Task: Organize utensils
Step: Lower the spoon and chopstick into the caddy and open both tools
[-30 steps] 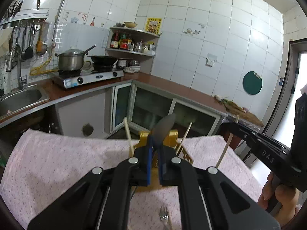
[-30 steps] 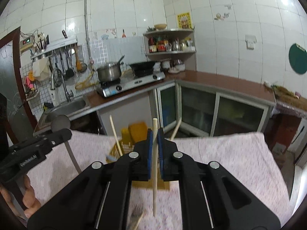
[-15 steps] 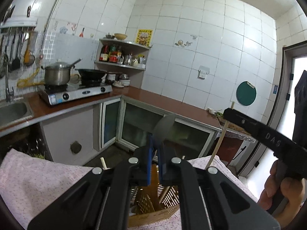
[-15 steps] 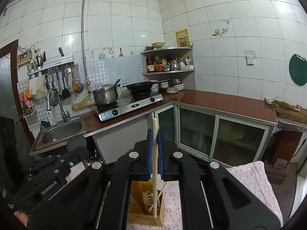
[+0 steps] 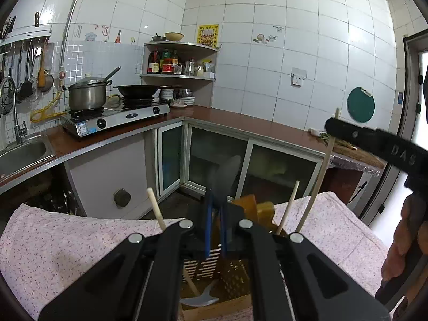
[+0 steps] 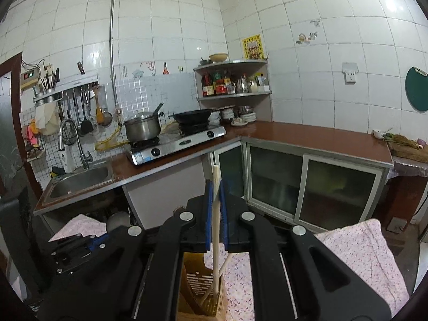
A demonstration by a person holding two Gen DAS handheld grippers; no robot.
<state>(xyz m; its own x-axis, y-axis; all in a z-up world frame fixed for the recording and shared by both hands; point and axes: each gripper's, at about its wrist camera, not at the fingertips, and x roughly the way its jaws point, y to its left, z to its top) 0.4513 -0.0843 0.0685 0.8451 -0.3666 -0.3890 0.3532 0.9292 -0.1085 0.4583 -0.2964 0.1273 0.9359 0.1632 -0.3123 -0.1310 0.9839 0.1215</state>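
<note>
two hand-held grippers, one yellow slotted holder. left hand-held gripper (image 5: 215,230) pinches one dark spoon (image 5: 227,171) above the holder (image 5: 235,275) on the pink-clothed desk (image 5: 67,243). the holder contains two chopsticks and one flat metal utensil. right hand-held gripper (image 6: 216,214) pinches one chopstick (image 6: 216,230), its tip inside the holder.

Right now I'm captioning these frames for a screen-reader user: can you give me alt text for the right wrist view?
The right gripper is shut on an upright wooden chopstick, its lower end in a yellow slotted utensil holder on a pink floral cloth. Behind are a tiled kitchen, a sink and a gas stove with a pot and wok.
</note>
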